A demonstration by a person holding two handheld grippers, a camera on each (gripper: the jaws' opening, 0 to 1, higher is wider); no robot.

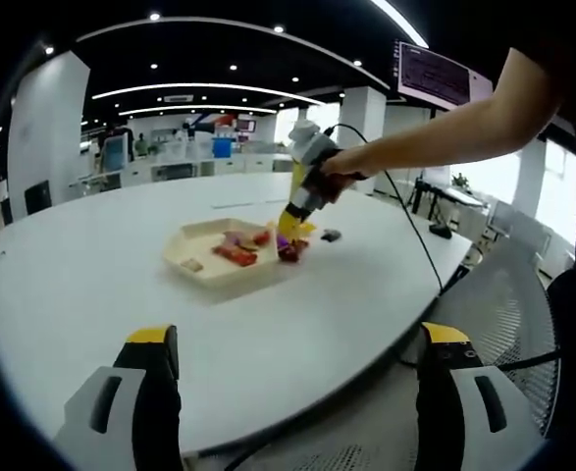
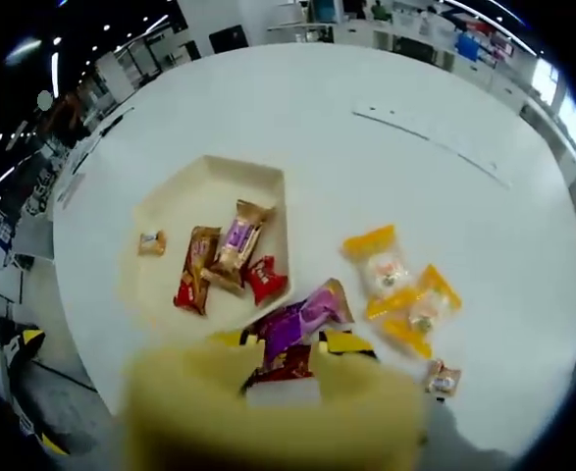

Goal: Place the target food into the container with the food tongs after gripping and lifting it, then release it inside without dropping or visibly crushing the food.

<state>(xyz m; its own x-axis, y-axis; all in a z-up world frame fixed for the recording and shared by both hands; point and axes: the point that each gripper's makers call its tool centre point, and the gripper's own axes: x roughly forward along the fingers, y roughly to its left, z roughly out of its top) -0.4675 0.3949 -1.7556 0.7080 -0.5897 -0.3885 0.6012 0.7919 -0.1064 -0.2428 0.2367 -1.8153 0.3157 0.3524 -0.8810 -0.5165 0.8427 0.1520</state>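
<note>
Over on the left, the left tool point(image 1: 292, 392) sits low at the near edge of the white table point(image 1: 91, 275), its jaws spread wide apart with nothing between them. It looks parked, simply watching.

Moving toward the middle of the left gripper view, there's the cream tray point(image 1: 191, 257), the container for this job, well out on the table. Just beside its right rim the right tool point(image 1: 292, 228) comes down at a slant in a person's hand point(image 1: 335, 175).

In the right gripper view the tray point(image 2: 170, 201) is on the left. Inside it lies a small wrapped sweet point(image 2: 151, 242) near the far wall, then an orange-brown packet point(image 2: 198, 269), a tan and purple bar point(image 2: 236, 245) and a little red packet point(image 2: 265, 280) close together. So some food appears to be in already.

Further right, just off the tray's corner, the purple packet point(image 2: 302, 316) lies against the tips of the right tool point(image 2: 302, 345), with a dark red packet point(image 2: 283, 365) tucked under it. That purple one looks like the target. A blurred yellow mass hides the jaws, so I cannot tell how far they are parted or whether they grip the packet yet.

On the right, three orange-edged candies point(image 2: 397, 289) lie on the bare table, and a small wrapped piece point(image 2: 442, 378) nearer the edge.

My read: the pick is under way at best, and the lift, carry over the rim and gentle release remain.
</note>
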